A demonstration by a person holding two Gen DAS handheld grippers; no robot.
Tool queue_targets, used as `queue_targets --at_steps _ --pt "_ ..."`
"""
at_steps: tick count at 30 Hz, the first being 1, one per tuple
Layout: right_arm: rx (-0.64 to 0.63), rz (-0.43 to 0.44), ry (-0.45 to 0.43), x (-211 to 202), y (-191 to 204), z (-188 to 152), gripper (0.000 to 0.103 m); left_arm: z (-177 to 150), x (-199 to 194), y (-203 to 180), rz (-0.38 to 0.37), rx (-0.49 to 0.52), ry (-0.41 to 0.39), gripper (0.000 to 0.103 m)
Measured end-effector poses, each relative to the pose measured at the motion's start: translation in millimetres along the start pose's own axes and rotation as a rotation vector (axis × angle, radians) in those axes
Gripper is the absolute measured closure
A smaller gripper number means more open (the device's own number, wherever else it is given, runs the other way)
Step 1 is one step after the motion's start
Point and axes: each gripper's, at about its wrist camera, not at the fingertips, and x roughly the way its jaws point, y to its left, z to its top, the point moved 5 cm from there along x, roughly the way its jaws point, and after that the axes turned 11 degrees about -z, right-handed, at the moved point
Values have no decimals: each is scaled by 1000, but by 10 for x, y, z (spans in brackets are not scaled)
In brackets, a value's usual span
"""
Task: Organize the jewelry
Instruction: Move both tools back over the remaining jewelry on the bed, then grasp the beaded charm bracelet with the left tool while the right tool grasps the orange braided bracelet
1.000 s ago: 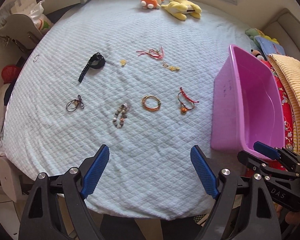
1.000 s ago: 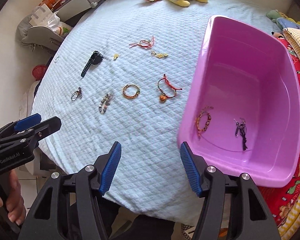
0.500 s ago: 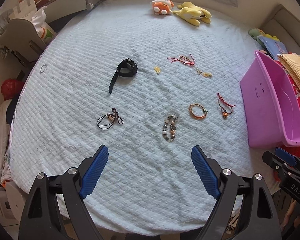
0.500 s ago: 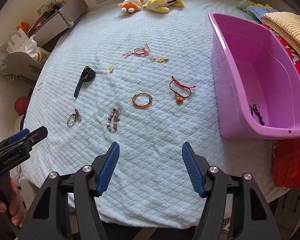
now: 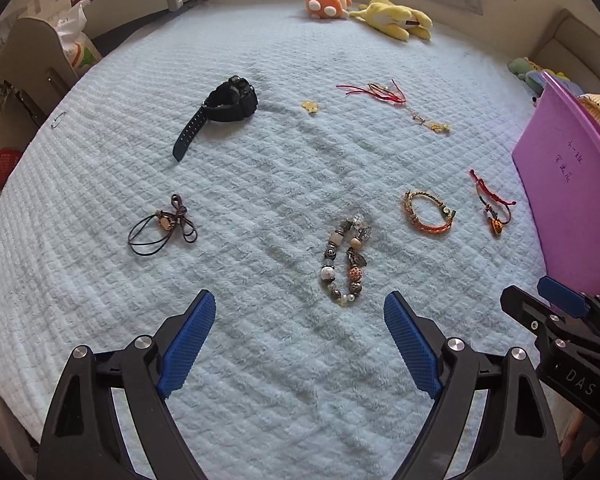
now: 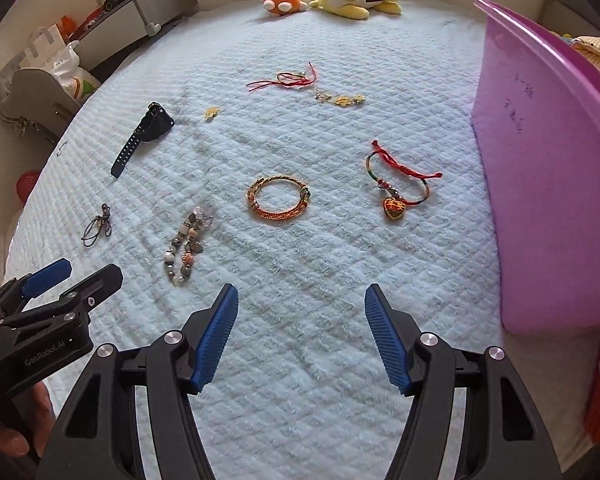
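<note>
pink tub [image 6: 548,184] fills right view, left view shows only its edge [image 5: 568,184]

Open bedspread [image 6: 300,264] before beaded bracelet [image 5: 342,258]

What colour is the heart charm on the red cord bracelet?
Orange-gold with a dark pattern; the heart charm on the red cord bracelet shows best in the right wrist view.

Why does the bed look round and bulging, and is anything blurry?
Left wrist view: fisheye lens bows the bedspread toward dark corners; beaded bracelet stays sharp. Right wrist view: same bulge, pink tub curves; soft daylight, faint shadows, no glare.
</note>
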Motion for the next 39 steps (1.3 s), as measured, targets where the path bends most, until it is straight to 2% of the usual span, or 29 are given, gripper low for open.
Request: queue_targets --at_steps 4,9,13,20,39 --pt "-19 19 -34 339 -18 51 40 -43 280 -30 20 -3 -37 19" --pt "-62 40 -103 521 -30 182 40 -17 481 -39 24 -15 -82 19" --pt "-91 59 -119 666 -37 229 40 -5 570 -66 26 -15 -108 19" --pt "-133 82 -153 794 23 295 40 -30 648 -110 31 -30 -140 19" --pt "-226 97 -207 970 180 433 40 -29 840 -98 62 -33 -153 18"
